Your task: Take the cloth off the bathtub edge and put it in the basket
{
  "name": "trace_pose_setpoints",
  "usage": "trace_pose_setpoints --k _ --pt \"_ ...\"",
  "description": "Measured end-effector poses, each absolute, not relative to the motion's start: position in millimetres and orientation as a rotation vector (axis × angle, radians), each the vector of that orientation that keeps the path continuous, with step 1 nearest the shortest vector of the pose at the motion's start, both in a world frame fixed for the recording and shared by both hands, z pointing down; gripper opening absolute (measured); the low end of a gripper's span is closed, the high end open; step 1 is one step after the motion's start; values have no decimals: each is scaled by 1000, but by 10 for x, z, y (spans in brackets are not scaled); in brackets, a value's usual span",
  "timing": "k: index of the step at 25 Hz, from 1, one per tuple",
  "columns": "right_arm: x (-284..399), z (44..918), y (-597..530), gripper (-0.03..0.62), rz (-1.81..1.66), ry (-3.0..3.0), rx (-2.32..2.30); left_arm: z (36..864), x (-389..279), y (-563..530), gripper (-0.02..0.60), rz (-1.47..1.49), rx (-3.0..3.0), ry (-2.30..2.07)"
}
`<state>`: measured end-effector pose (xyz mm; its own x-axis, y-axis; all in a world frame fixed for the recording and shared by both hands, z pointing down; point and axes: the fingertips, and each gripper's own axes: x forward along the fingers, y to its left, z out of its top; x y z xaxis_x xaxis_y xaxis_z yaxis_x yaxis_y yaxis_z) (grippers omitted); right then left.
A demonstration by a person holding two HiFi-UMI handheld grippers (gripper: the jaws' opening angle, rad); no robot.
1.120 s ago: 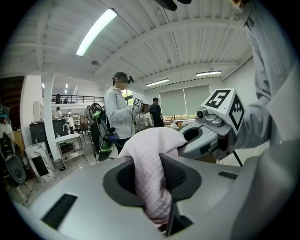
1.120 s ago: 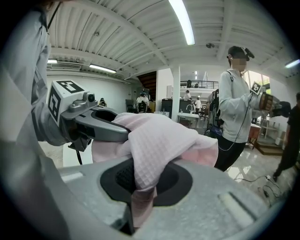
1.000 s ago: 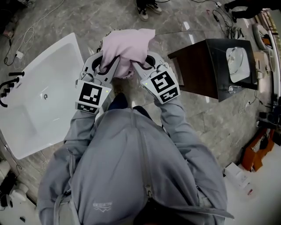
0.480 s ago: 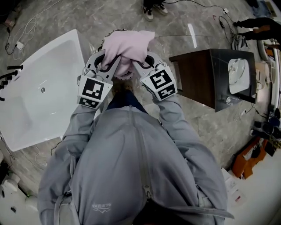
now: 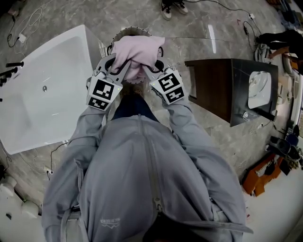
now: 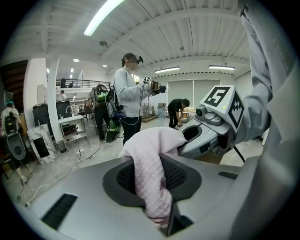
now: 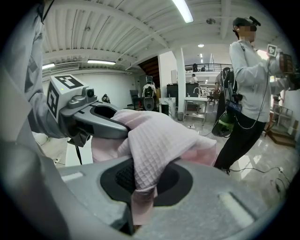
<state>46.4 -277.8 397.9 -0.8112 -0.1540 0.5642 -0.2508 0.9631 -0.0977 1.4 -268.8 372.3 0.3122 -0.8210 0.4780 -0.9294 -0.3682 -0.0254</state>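
Note:
In the head view the pink waffle cloth (image 5: 137,52) hangs bunched between my two grippers, in front of my chest. My left gripper (image 5: 119,66) is shut on its left side and my right gripper (image 5: 152,67) on its right side. Behind the cloth the round rim of the basket (image 5: 128,31) shows on the floor, mostly hidden by it. In the left gripper view the cloth (image 6: 152,168) is pinched in my left gripper (image 6: 157,192). The right gripper view shows the cloth (image 7: 159,136) draped over and clamped in my right gripper (image 7: 140,190).
The white bathtub (image 5: 42,90) lies at the left, its corner close to the basket. A dark wooden cabinet (image 5: 222,90) with a white basin stands at the right. Cables run over the marble floor, and a person's shoes (image 5: 173,6) stand beyond the basket.
Both grippers have carried the cloth forward, away from the bathtub. The basket rim has come into view behind the cloth. Both grips are unchanged.

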Motion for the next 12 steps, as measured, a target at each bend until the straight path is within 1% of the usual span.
trace_pose_setpoints --k 12 --pt "416 4715 -2999 48 283 -2453 254 4448 -70 -2899 95 631 2257 -1527"
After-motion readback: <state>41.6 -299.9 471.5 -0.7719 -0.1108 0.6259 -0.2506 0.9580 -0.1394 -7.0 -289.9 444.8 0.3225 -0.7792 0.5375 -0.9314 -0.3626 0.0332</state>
